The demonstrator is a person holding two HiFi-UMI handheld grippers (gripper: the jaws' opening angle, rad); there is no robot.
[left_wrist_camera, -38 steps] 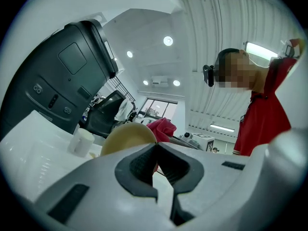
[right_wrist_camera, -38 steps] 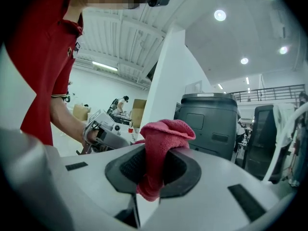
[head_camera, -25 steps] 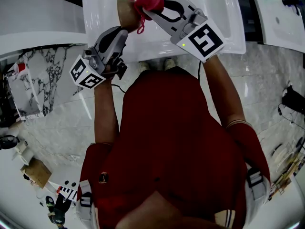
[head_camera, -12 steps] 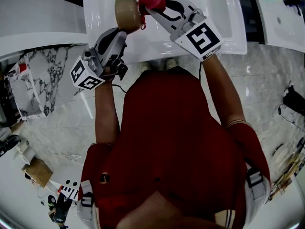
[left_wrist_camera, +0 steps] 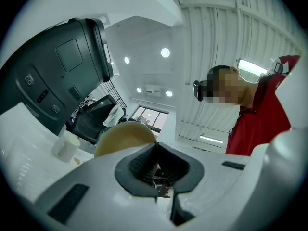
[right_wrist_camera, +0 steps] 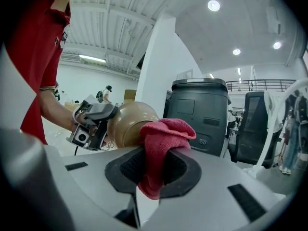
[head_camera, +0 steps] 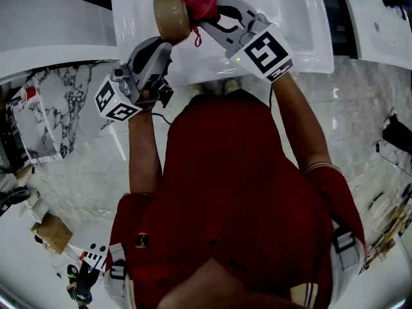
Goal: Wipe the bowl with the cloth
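Counting, upper centre: one bowl [head_camera: 170,18], clamped by the left gripper [head_camera: 166,44]; one red cloth [head_camera: 201,4], pinched in the right gripper [head_camera: 209,18], lay against it; one white table [head_camera: 296,18] stood beneath.

All three views are bent by wide-angle lenses: straight lines are curved towards the edges, and the corners are lost to black vignetting. The head view is rendered rather dim, with the white surface [head_camera: 290,18] brightest and pale streaks of glare reflected from the marble floor [head_camera: 84,172]. In both gripper views the hall is lit evenly from above by round ceiling lights [left_wrist_camera: 165,52] and strip lights [left_wrist_camera: 252,66], so shadows are kept soft. The near body of the left hand-held gripper [left_wrist_camera: 155,148] and of the right hand-held gripper [right_wrist_camera: 155,153] is shown slightly soft. The cloth [right_wrist_camera: 166,134] and bowl [right_wrist_camera: 127,124] are seen sharply, a faint sheen being carried on the bowl.
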